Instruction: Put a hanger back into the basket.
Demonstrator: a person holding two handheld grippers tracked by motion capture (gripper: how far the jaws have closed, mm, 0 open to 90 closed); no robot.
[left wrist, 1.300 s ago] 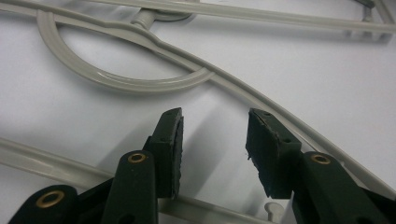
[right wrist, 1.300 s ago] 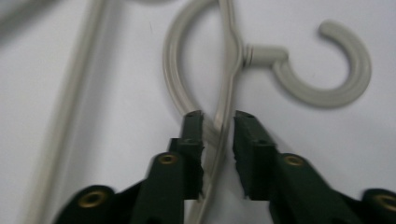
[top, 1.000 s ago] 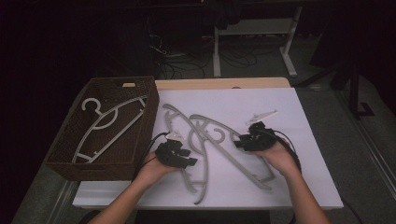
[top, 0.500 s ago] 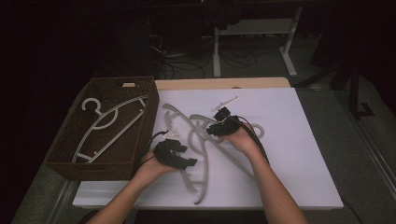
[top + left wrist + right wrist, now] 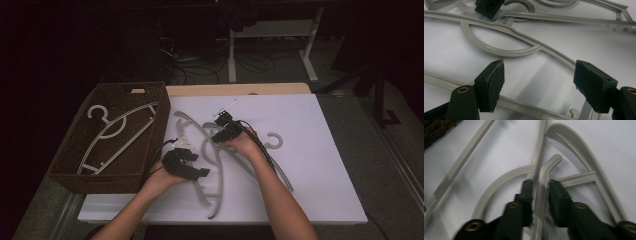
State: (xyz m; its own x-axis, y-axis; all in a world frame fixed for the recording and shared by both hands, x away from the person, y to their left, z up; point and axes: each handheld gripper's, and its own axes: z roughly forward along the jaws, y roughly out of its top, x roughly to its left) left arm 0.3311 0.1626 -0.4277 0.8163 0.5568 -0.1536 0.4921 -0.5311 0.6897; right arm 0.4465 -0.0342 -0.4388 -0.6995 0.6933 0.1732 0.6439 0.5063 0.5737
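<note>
Several grey plastic hangers (image 5: 215,160) lie tangled on the white desk (image 5: 320,165), just right of a dark woven basket (image 5: 75,170). They are smooth, with thin curved arms and round hooks. The basket holds one more hanger (image 5: 117,132), lying flat. The right gripper (image 5: 540,195) has been closing its jaws around a thin hanger bar (image 5: 541,187); the pads stand at both sides of it. The left gripper (image 5: 539,85), near the basket, has been opening; its jaws stand released above a hanger arm, grasping nothing.
</note>
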